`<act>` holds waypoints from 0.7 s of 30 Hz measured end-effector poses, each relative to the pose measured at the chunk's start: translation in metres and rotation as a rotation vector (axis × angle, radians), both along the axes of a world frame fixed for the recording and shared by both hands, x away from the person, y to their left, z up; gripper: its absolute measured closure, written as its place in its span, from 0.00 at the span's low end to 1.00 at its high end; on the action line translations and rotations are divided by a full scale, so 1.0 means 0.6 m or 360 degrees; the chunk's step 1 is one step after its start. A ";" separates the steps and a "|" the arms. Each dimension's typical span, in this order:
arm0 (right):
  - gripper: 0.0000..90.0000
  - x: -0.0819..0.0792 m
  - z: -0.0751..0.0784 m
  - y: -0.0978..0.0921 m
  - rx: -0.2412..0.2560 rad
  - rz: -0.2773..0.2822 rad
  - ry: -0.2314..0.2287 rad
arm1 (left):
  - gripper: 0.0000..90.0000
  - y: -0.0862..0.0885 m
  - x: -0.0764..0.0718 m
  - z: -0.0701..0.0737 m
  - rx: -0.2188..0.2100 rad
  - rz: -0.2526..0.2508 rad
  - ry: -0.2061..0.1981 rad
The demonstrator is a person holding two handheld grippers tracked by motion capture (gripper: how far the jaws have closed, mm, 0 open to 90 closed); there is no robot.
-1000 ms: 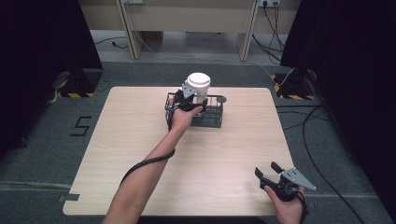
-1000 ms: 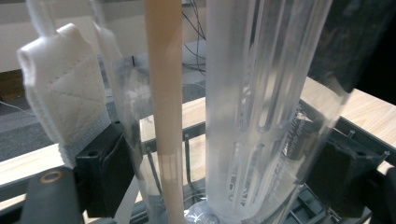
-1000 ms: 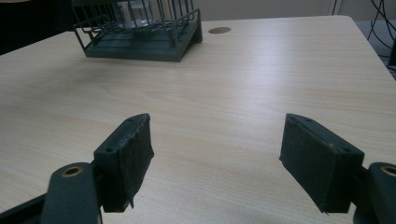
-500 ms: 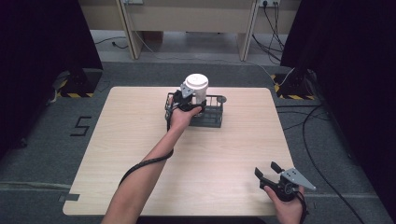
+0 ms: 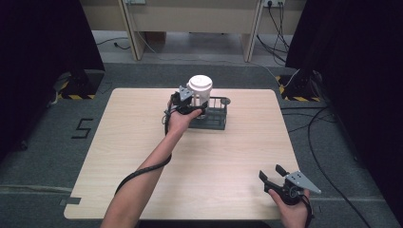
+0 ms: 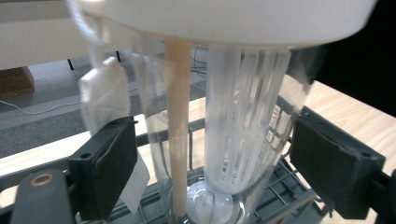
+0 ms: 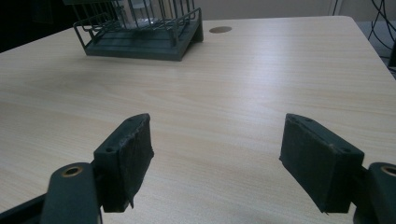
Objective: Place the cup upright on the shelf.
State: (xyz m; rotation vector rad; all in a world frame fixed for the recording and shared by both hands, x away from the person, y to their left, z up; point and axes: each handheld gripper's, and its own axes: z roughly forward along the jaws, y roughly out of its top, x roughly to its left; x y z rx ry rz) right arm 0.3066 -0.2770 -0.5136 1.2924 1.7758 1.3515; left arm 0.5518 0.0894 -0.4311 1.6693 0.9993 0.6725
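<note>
Our left tool point(image 5: 192, 105) sits at the far side of the bench point(image 5: 142, 142), its jaws apart on either side of a clear jug point(image 6: 243, 130) with a white lid point(image 5: 200, 84); we cannot tell whether the pads touch its wall. The jug stands upright in a dark wire rack point(image 5: 216, 116) just ahead of that tool, with a pale stick point(image 6: 178, 126) inside it. Our right tool point(image 5: 274, 175) rests near the bench's close edge, jaws wide apart with nothing between them, well apart from the rack point(image 7: 140, 32).
</note>
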 end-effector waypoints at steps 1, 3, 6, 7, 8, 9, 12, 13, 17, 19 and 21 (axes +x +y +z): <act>0.28 0.000 0.000 0.000 -0.0003 -0.0001 0.0000 | 0.17 0.003 -0.003 0.002 -0.0001 -0.0004 -0.0002; 0.28 0.000 0.000 0.001 -0.0002 -0.0001 0.0003 | 0.17 0.008 -0.010 0.004 0.0003 -0.0017 -0.0001; 0.28 0.000 0.000 0.001 -0.0003 -0.0003 0.0003 | 0.17 0.015 -0.021 0.007 0.0013 -0.0027 -0.0003; 0.28 0.000 0.000 0.001 -0.0005 -0.0003 0.0002 | 0.17 0.017 -0.025 0.008 0.0015 -0.0028 -0.0003; 0.28 0.000 0.000 0.001 -0.0006 -0.0003 0.0001 | 0.17 0.020 -0.030 0.009 0.0011 -0.0030 -0.0004; 0.28 0.000 0.000 0.001 -0.0005 -0.0004 0.0001 | 0.16 0.022 -0.034 0.010 0.0010 -0.0034 -0.0010; 0.28 0.000 0.000 0.001 -0.0007 -0.0004 0.0001 | 0.16 0.029 -0.048 0.014 0.0014 -0.0046 -0.0032; 0.28 0.000 0.000 0.001 -0.0008 -0.0004 0.0002 | 0.16 0.031 -0.052 0.015 0.0011 -0.0049 -0.0039; 0.28 0.000 0.000 0.001 -0.0008 -0.0006 0.0000 | 0.16 0.041 -0.067 0.016 0.0024 -0.0051 -0.0049; 0.28 0.000 0.000 0.001 -0.0007 -0.0006 -0.0002 | 0.16 0.047 -0.075 0.013 0.0030 -0.0057 -0.0045; 0.28 0.000 0.000 0.001 -0.0006 -0.0008 -0.0002 | 0.16 0.053 -0.085 0.009 0.0048 -0.0056 -0.0038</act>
